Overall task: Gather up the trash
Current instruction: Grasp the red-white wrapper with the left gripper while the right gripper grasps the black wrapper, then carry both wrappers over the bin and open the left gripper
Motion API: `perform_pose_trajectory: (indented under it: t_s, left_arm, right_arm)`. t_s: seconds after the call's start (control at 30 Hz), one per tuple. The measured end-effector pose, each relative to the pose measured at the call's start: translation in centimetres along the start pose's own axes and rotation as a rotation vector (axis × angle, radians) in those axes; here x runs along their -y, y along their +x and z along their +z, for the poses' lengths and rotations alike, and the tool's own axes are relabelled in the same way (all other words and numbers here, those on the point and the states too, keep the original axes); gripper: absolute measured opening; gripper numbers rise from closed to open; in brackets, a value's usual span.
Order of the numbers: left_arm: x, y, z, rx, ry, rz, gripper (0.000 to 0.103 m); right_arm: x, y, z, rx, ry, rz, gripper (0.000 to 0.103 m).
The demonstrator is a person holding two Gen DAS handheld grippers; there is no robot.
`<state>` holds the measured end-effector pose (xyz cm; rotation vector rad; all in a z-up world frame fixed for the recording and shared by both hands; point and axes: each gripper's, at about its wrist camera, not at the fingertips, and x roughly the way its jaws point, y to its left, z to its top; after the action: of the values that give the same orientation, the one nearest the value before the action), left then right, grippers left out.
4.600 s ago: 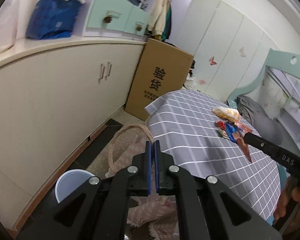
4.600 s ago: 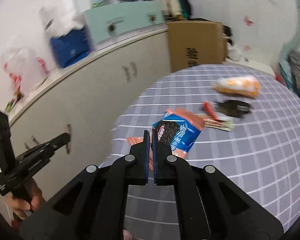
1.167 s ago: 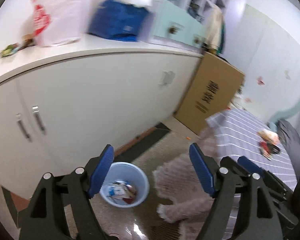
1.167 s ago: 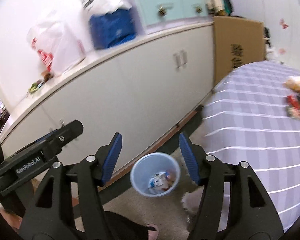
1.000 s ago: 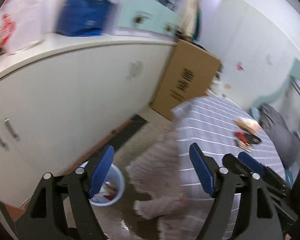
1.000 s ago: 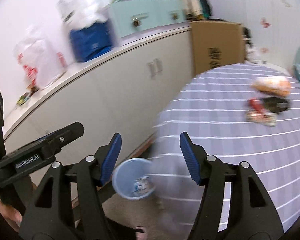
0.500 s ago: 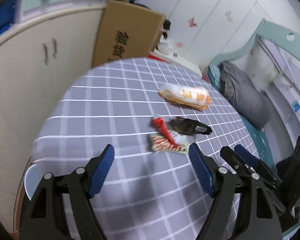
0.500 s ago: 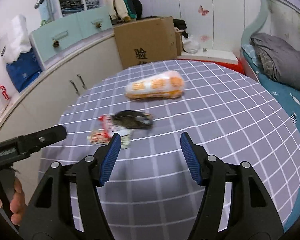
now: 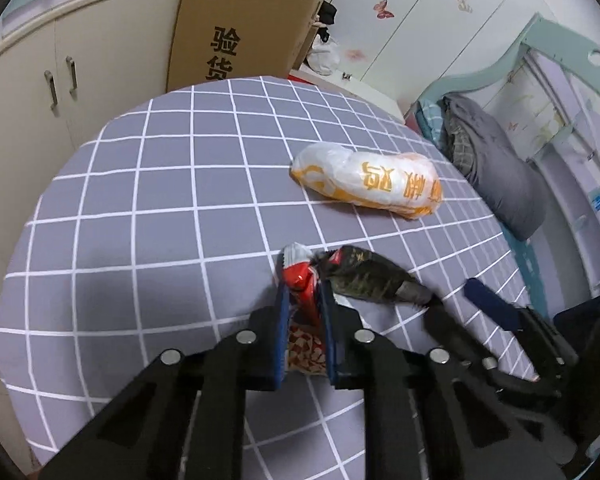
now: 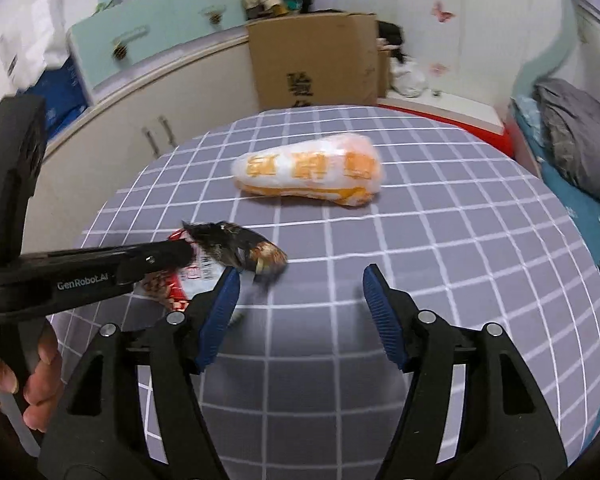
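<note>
The round desk [image 9: 148, 184], under a grey cloth with a white grid, carries three pieces of trash. A cardboard box [image 9: 240, 28] with printed characters stands on the floor behind it, flaps up, contents not visible. The largest piece is one white-and-orange bag [image 9: 368, 184], puffy and lying on its side at the far middle of the desk, apart from the rest. Nearer lie one dark wrapper [image 9: 372, 278], crumpled and glossy, and one red wrapper [image 9: 302, 280] with a white end, the two touching. The left tool [image 9: 303, 312] has its blue pads narrowed around the red wrapper, gripping it on the desk. The right tool [image 10: 300, 300] stands wide, holding nothing, its left pad just beside the dark wrapper.
</note>
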<state>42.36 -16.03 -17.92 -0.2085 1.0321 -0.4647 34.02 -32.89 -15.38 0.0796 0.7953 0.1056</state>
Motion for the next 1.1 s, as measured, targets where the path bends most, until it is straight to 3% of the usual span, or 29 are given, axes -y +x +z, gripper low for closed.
perform_pose_trajectory:
  t_s: [0.23,0.27,0.33,0.43,0.6,0.8,1.1]
  left_arm:
    - [-1.2,-1.3,0.1,0.034,-0.003,-0.032,0.010]
    - [-1.3,-1.4,0.1,0.038,-0.005,-0.040,0.009]
    - [-1.6,-2.0,0.0,0.050,-0.016,-0.053,0.009]
    - [-2.1,-3.2,-0.3,0.071,-0.029,-0.079,0.009]
    - [-3.3,-5.6,-0.8,0.117,-0.053,-0.100,0.009]
    - [-5.9,-10.1,-2.2,0.184,-0.073,-0.090,0.009]
    - [-14.5,-17.7,-7.0,0.283,-0.175,-0.006,0.009]
  right_arm:
    - [-2.2,2.1,1.1,-0.017,-0.085,0.032,0.063]
    - [-2.5,2.5,1.2,-0.026,-0.092,0.040,0.060]
    - [-2.9,3.1,1.3,-0.047,-0.104,0.044,0.035]
    - [-3.3,3.0,1.3,-0.047,-0.120,0.033,0.028]
    - [-4.8,1.3,1.1,0.007,-0.147,0.005,0.022]
    - [-7.6,-1.5,1.5,0.071,-0.157,0.024,0.021]
    - [-18.1,-3.0,0.3,0.098,-0.216,0.160,0.021]
